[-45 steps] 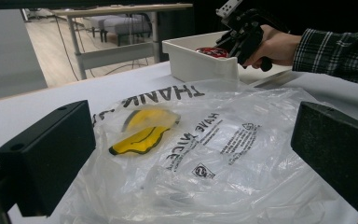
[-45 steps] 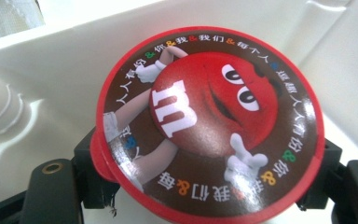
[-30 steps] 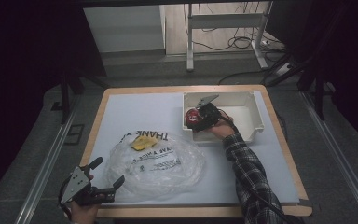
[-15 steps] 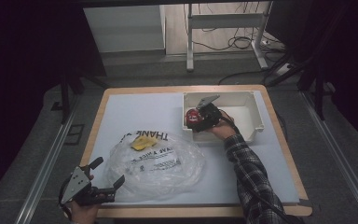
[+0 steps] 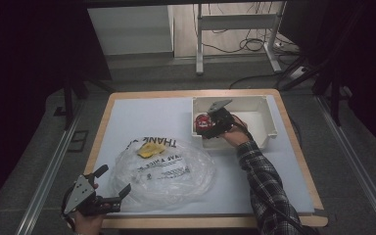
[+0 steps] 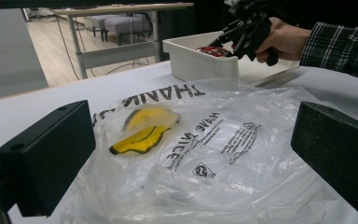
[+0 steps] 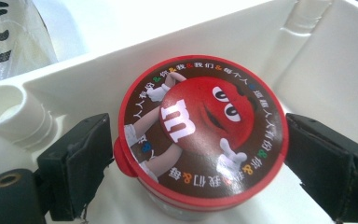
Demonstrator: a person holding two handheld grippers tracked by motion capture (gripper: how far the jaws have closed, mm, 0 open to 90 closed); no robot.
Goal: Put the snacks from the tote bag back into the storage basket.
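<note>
Beside the white bin (image 5: 269,128) lies a plastic bag (image 5: 169,174); right gripper (image 7: 196,154), jaws just opening, straddles the candy cup (image 7: 203,135); left gripper (image 5: 111,188) gapes empty.

Setting: a lab or recording studio, not a home. Evidence — the work surface (image 5: 127,117) is a wood-edged board with a pale mat, lit from above while its surroundings are dark; grey carpet below. Metal rails (image 5: 49,166) run along the floor on both sides. Behind: a metal-legged desk frame (image 5: 235,29) with loose cables (image 5: 245,46) — and grey seating (image 6: 116,21) further back.
</note>
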